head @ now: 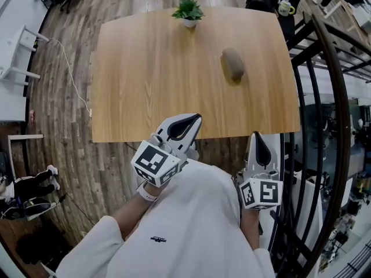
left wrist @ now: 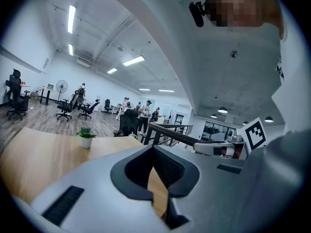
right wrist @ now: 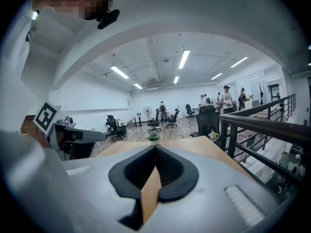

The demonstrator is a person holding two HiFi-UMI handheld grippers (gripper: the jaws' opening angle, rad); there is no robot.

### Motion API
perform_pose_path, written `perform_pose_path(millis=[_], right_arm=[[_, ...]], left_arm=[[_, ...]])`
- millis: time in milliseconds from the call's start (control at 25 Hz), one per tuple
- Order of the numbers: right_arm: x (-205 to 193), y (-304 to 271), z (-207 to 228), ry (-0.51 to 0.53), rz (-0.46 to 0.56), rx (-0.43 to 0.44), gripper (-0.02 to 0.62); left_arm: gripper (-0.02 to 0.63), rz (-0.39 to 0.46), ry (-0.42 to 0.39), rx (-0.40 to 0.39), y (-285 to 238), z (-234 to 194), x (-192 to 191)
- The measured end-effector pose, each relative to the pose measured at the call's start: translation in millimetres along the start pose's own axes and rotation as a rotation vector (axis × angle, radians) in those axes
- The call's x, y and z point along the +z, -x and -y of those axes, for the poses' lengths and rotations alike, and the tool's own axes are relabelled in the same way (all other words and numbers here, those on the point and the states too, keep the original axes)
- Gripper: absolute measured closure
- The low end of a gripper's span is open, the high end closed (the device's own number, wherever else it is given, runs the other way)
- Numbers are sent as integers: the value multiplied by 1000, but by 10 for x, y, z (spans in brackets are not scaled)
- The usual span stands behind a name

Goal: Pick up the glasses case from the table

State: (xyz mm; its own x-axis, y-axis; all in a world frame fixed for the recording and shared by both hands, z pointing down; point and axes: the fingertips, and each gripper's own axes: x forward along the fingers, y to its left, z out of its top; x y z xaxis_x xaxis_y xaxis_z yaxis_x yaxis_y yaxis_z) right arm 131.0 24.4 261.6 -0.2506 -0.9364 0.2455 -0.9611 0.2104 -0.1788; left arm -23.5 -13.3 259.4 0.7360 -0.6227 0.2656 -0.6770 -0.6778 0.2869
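On the right half of the wooden table [head: 145,80], well ahead of both my tools, lies the glasses case [head: 233,63], a brown oval resting flat with bare wood all round it. Only the head view shows it; in both gripper views the grey jaw bodies fill the lower frame and cover that part of the tabletop.

From above, my left gripper [head: 189,120] has its tips over the table's near edge, and my right gripper [head: 259,136] hangs just off the near right corner, beside the black railing [head: 324,68]. Neither is touching the case. Each gripper view shows its two dark pads meeting at the front tip, with only a sliver of tabletop visible through the hollow behind them. Both tools are closed and hold nothing.

A small potted plant [head: 188,11] in a white pot stands at the middle of the far edge. It appears in all three views, off to the left in the left gripper view and small and centred in the right one. The gripper views also show the room beyond the table, which the head view cuts off: ceiling strip lights, black office chairs, a standing fan [left wrist: 61,86] and people standing in the distance. A pale mug [head: 284,7] sits past the far right corner, and the right gripper view shows it beside the railing.
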Motion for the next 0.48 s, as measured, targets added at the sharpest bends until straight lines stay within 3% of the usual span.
perform_pose_path(millis=[280,480], right_arm=[[46,-450,-158,42,-17,9,584],[43,-538,-129,61,-49,15,584]], left_arm=[[603,-6,2,-8,-127,-458,82],[603,9,32,-5,-200,-506,146]])
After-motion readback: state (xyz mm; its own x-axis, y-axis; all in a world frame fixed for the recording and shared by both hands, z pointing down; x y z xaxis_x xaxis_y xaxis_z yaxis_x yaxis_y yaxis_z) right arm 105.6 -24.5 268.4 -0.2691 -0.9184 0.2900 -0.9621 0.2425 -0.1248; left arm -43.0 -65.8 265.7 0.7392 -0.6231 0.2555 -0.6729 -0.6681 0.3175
